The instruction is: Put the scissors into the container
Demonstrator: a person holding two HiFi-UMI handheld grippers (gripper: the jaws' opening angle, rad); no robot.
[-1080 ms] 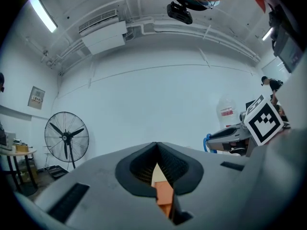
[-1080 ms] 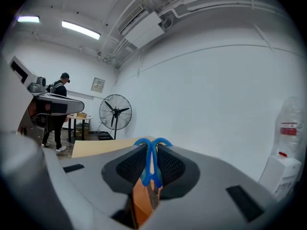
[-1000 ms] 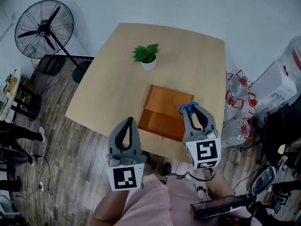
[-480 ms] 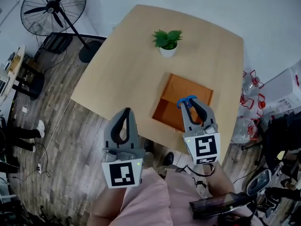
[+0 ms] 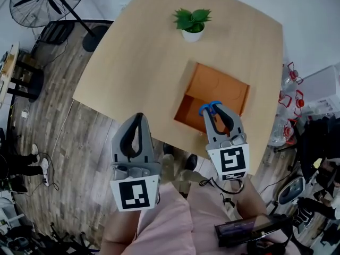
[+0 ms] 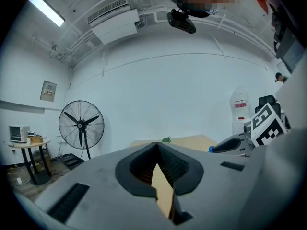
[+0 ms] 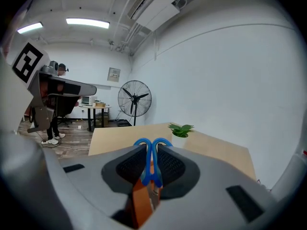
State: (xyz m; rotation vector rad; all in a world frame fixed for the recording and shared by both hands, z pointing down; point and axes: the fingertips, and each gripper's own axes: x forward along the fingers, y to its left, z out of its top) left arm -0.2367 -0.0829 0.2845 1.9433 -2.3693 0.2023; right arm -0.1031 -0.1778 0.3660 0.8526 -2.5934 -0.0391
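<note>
Holding scissors (image 5: 211, 107) clamped in right gripper (image 5: 213, 112) over container's (image 5: 219, 83) near edge, left gripper (image 5: 136, 118) closed empty; next lower, release

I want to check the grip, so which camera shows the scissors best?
The right gripper view: the scissors sit clamped by their blue handles in the right gripper. The head view shows only the handle loops at its tip; the left gripper view, a blue speck.
</note>
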